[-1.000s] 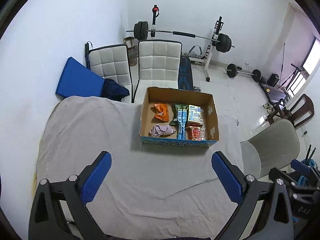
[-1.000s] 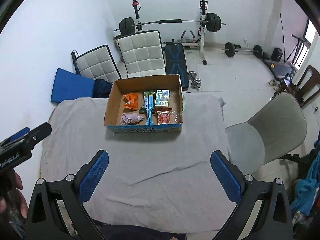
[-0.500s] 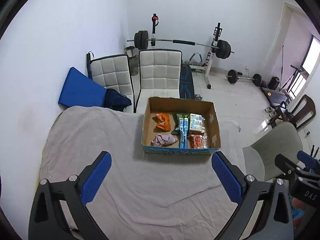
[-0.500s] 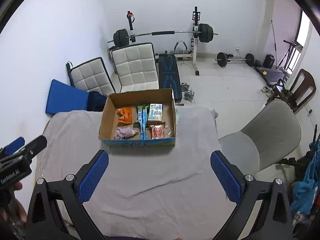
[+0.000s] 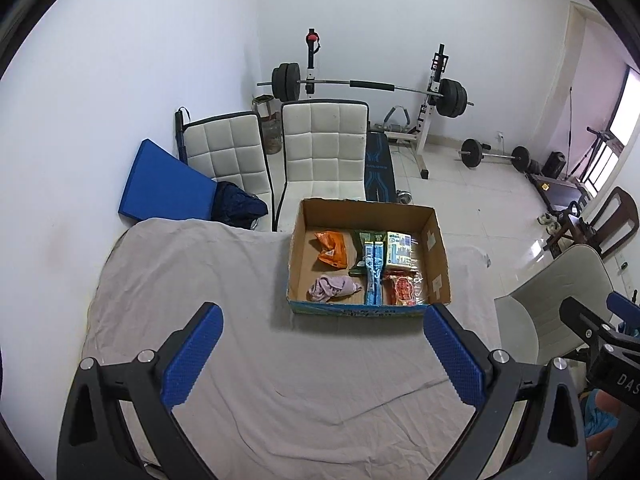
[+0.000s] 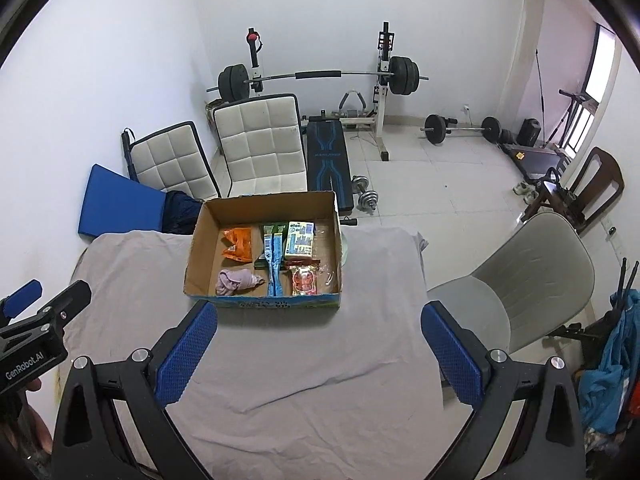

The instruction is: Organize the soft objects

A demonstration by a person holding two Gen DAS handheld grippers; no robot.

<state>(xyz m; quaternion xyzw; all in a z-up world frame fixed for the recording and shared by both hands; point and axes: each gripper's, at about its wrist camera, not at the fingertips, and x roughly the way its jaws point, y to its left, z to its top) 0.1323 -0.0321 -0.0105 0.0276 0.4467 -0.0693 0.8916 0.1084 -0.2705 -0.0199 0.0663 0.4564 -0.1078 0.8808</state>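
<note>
An open cardboard box (image 5: 436,256) (image 6: 196,256) stands at the far side of a table under a grey cloth (image 5: 224,292) (image 6: 304,352). In it lie an orange packet (image 5: 331,249) (image 6: 237,243), a crumpled lilac cloth (image 5: 332,287) (image 6: 235,282), a blue strip pack (image 5: 374,276) (image 6: 275,266), a green packet (image 5: 362,254), a white-and-blue pack (image 5: 399,250) (image 6: 300,239) and a red clear-wrapped pack (image 5: 404,290) (image 6: 304,280). My left gripper (image 5: 320,356) and right gripper (image 6: 316,354) are both open and empty, held high above the near part of the table.
Two white padded chairs (image 5: 324,152) (image 6: 260,140) and a blue mat (image 5: 164,188) stand behind the table. A grey plastic chair (image 5: 560,300) (image 6: 532,272) stands at the right. A barbell rack (image 5: 432,92) and weights stand on the tiled floor at the back.
Both grippers have drawn back and up from the table, so the box looks smaller and farther. Both stay open and empty.
</note>
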